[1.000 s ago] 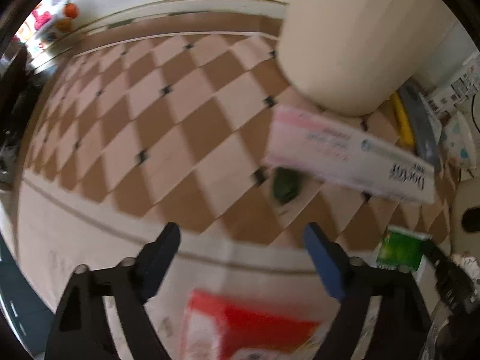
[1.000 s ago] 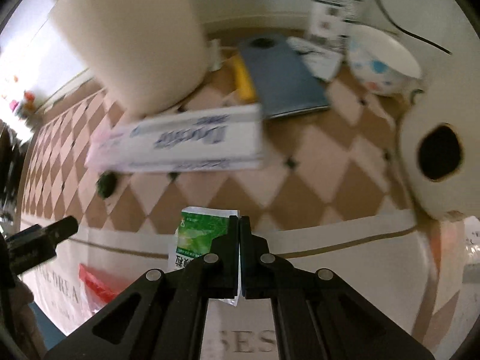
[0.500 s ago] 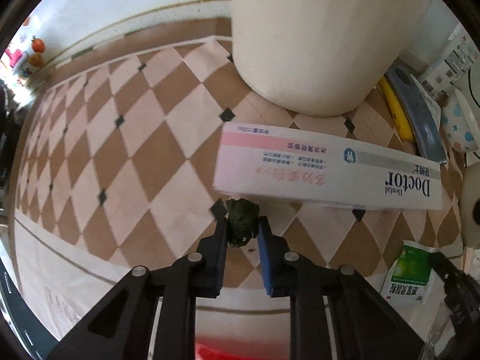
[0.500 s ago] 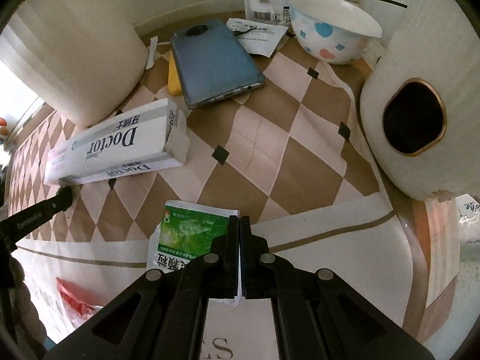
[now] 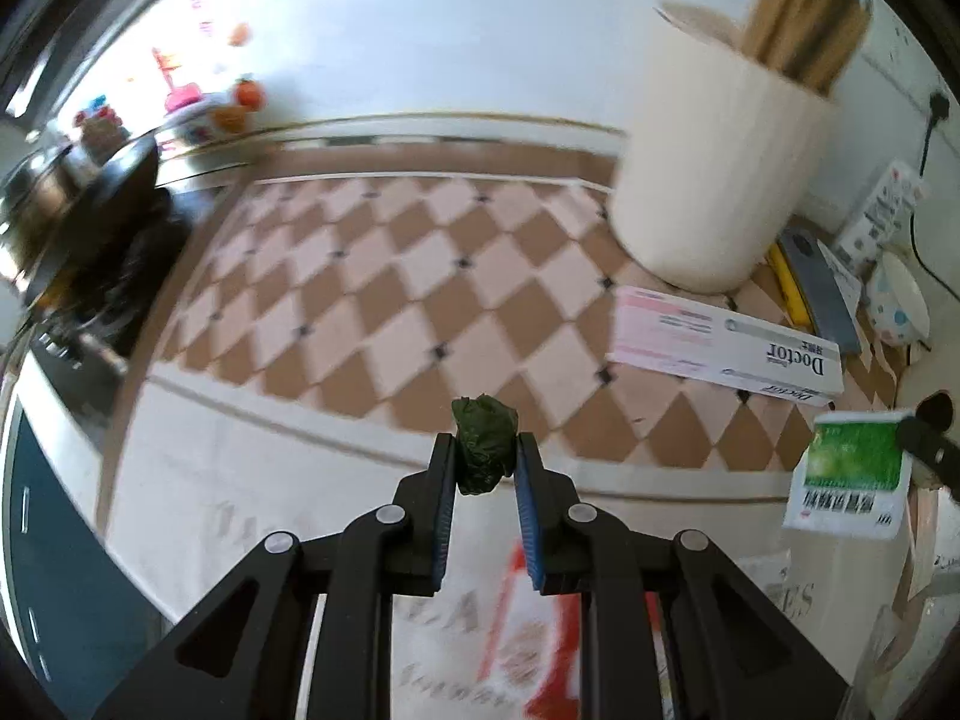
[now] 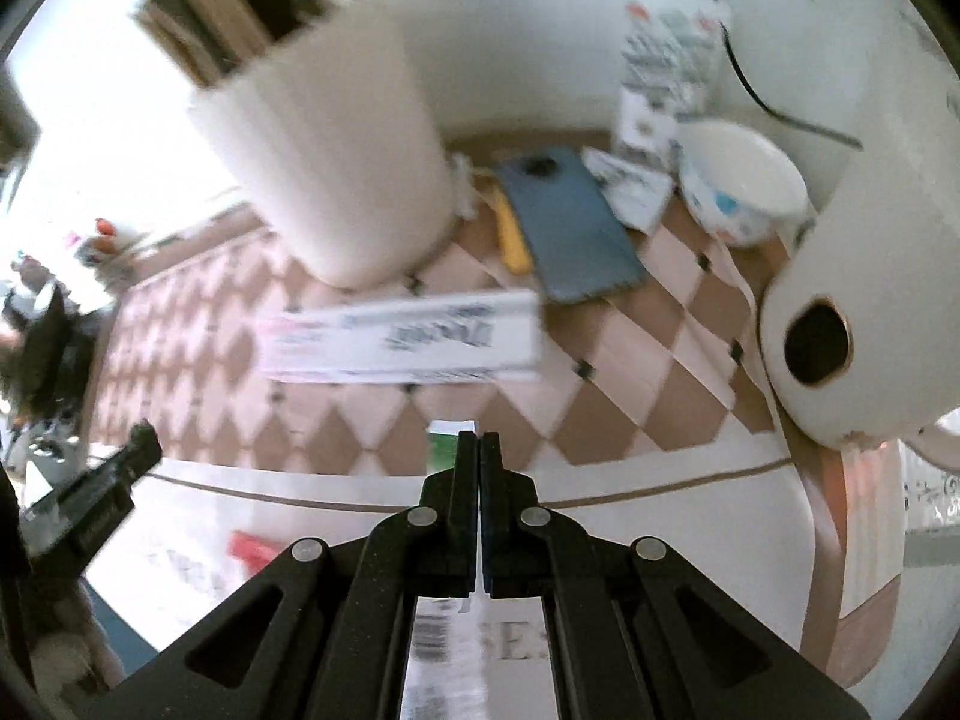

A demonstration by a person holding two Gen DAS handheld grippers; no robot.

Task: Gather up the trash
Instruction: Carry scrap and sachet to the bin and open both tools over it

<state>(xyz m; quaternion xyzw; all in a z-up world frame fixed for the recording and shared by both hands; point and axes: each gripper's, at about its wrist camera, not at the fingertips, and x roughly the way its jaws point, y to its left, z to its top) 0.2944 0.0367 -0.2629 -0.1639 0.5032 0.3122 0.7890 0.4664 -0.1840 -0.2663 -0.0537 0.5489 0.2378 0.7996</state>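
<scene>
a dark green crumpled wad sits pinched between my left gripper pads, lifted clear above the checkered tablecloth. my right gripper is clamped flat on a green-and-white packet, also off the cloth. the long white doctor box lies beyond, near the cream tub.

Right wrist view: the long white carton is smeared by motion, its lettering unreadable. The green-and-white packet is largely hidden behind the right gripper, only a strip showing at 10 o'clock of the fingertips. Left wrist view: the red wrapper at 6 o'clock is blurred and partly covered by the gripper frame. Shelf clutter at 10 o'clock is too blurred to identify. The white bowl is cropped at 3 o'clock.
</scene>
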